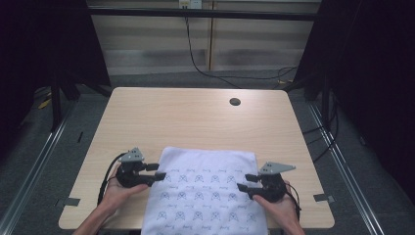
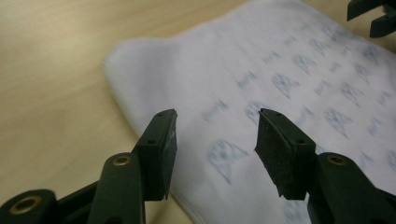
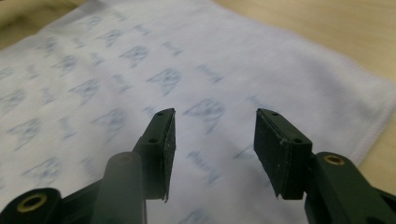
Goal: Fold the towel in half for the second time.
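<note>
From the high view the printed white cloth [image 1: 205, 193] lies flat on the table's [image 1: 195, 117] near edge between my left gripper [image 1: 157, 174] and right gripper [image 1: 243, 182], each facing inward over its side edge, and both gripper views show my jaws wide apart, empty, cloth just beneath.

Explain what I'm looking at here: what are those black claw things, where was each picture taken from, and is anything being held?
A person sits at a wooden table holding a hand-worked gripper in each hand. The high view looks down from above: the left gripper and right gripper sit at either side of a white cloth with a small blue print, lying flat. The other two pictures come from cameras riding on the grippers, looking along their black jaws. In both, the jaws stand apart above the cloth with nothing between them, so nothing is held.
</note>
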### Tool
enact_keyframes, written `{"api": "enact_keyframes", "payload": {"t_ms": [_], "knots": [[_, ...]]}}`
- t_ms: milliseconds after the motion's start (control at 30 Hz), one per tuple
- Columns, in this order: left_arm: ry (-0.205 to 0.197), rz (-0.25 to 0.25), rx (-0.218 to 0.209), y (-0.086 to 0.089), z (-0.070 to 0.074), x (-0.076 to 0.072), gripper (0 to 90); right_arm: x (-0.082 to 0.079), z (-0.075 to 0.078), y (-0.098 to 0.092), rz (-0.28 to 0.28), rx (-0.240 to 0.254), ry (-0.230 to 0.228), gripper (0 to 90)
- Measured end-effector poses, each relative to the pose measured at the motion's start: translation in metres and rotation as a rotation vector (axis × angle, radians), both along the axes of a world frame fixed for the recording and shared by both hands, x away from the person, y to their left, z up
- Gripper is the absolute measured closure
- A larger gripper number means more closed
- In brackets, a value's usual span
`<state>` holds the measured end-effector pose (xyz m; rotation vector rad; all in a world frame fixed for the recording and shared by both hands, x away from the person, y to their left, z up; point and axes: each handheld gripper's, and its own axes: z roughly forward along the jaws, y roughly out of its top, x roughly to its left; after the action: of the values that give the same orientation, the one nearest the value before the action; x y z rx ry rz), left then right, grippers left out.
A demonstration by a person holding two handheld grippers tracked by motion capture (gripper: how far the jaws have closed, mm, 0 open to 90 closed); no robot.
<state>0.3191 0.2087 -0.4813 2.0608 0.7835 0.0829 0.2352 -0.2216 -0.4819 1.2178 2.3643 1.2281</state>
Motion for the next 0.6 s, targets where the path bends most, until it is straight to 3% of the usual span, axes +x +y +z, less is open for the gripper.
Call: {"api": "enact_keyframes", "payload": {"t_ms": [100,167,300,433,600], "knots": [[-0.023,0.060,-0.015,-0.002,-0.002,0.018,47.4,0.026,-0.003,-0.004,-0.036,-0.009,-0.006,47.0],[-0.012,0.073,-0.010,-0.003,-0.004,0.025,47.0,0.041,-0.006,-0.007,-0.061,-0.034,-0.015,46.5],[-0.016,0.091,0.011,-0.007,-0.009,0.036,45.9,0.064,-0.011,-0.014,-0.091,-0.037,-0.016,43.3],[0.026,0.104,0.039,-0.008,-0.021,0.042,45.1,0.076,-0.016,-0.021,-0.123,-0.044,-0.013,42.2],[0.017,0.093,0.059,-0.013,-0.026,0.042,50.4,0.079,-0.026,-0.019,-0.145,-0.086,-0.009,44.7]]}}
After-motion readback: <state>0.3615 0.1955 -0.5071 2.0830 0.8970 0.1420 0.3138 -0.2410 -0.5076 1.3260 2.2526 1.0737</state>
